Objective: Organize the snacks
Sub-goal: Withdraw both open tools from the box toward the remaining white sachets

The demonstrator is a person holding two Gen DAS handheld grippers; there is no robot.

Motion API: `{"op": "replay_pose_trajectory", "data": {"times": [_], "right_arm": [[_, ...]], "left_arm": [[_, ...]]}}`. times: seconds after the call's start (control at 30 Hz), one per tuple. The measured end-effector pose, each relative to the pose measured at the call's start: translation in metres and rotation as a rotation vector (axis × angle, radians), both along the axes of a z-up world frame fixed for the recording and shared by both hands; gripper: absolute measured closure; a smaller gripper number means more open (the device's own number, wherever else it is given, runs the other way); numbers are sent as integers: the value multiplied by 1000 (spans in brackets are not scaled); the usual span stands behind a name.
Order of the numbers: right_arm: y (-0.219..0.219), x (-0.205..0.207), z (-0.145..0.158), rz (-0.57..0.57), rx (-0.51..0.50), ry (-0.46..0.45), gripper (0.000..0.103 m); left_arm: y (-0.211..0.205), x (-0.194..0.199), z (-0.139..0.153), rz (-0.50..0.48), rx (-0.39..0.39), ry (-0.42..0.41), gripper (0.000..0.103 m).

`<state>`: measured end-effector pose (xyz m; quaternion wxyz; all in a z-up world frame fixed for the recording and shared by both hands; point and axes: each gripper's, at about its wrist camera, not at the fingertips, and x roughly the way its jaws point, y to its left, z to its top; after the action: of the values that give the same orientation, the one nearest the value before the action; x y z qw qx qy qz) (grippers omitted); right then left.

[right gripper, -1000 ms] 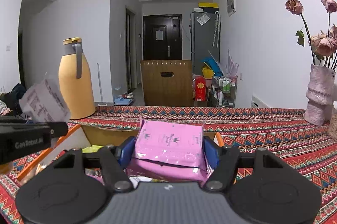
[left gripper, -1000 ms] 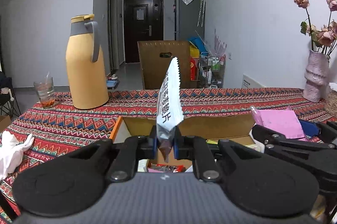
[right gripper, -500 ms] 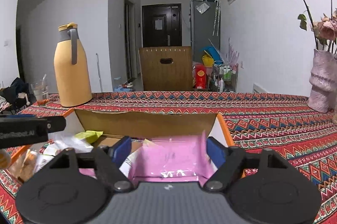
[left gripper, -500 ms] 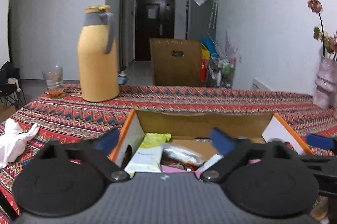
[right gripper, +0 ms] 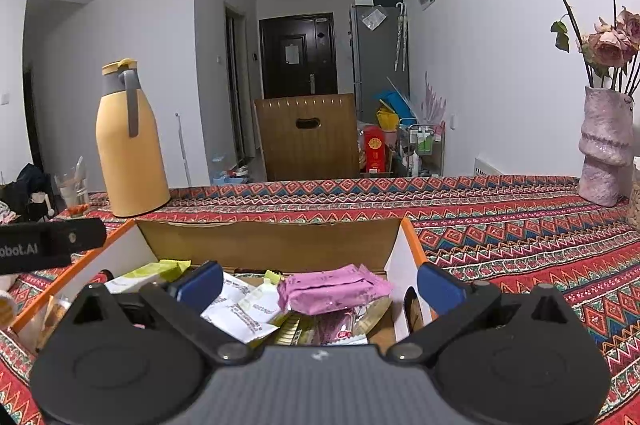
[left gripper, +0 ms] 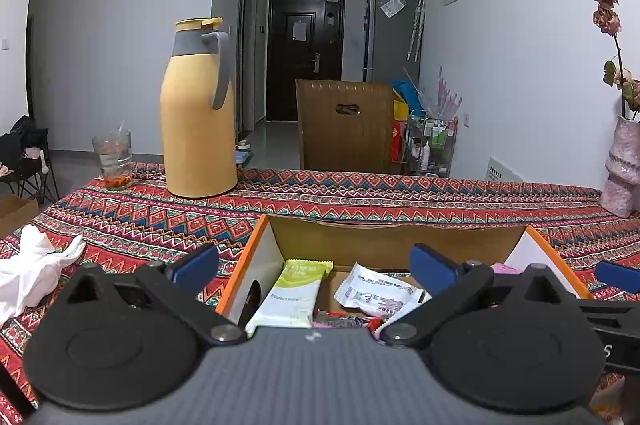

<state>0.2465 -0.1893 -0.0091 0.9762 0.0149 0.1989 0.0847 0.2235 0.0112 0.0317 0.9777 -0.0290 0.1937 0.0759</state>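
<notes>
An open cardboard box with orange edges [left gripper: 392, 237] [right gripper: 280, 245] sits on the patterned tablecloth and holds several snack packets. A white packet [left gripper: 380, 291] and a green-and-white packet [left gripper: 292, 295] lie inside. A pink packet [right gripper: 332, 289] lies on top of the pile near the right wall. My left gripper [left gripper: 314, 265] is open and empty over the box's left part. My right gripper [right gripper: 318, 281] is open and empty just above the pink packet.
A yellow thermos jug [left gripper: 198, 113] and a glass [left gripper: 113, 159] stand at the back left. A white cloth [left gripper: 32, 271] lies at the left. A pink vase with dried roses [right gripper: 604, 153] stands at the back right. A wooden chair back [left gripper: 346, 127] is behind the table.
The left gripper opened and let the white packet fall into the box. The right gripper opened and dropped the pink packet into the box. Both drew back a little.
</notes>
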Motion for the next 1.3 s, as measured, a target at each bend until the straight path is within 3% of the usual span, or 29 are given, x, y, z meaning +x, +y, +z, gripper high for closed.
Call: {"op": "replay_pose_trajectory", "data": {"times": [0.4, 0.77, 1.0, 1.3], "right_arm": [[-2, -20, 22, -8, -17, -35, 0], [-3, -67, 31, 17, -28, -38, 0], [-3, -104, 18, 60, -50, -1, 0], [0, -139, -16, 105, -83, 99, 0]], "left_arm": [[-3, -21, 24, -5, -5, -26, 0], [7, -67, 25, -28, -8, 3, 0], [19, -97, 5, -50, 11, 54, 0], [35, -114, -47, -62, 22, 191, 0]]}}
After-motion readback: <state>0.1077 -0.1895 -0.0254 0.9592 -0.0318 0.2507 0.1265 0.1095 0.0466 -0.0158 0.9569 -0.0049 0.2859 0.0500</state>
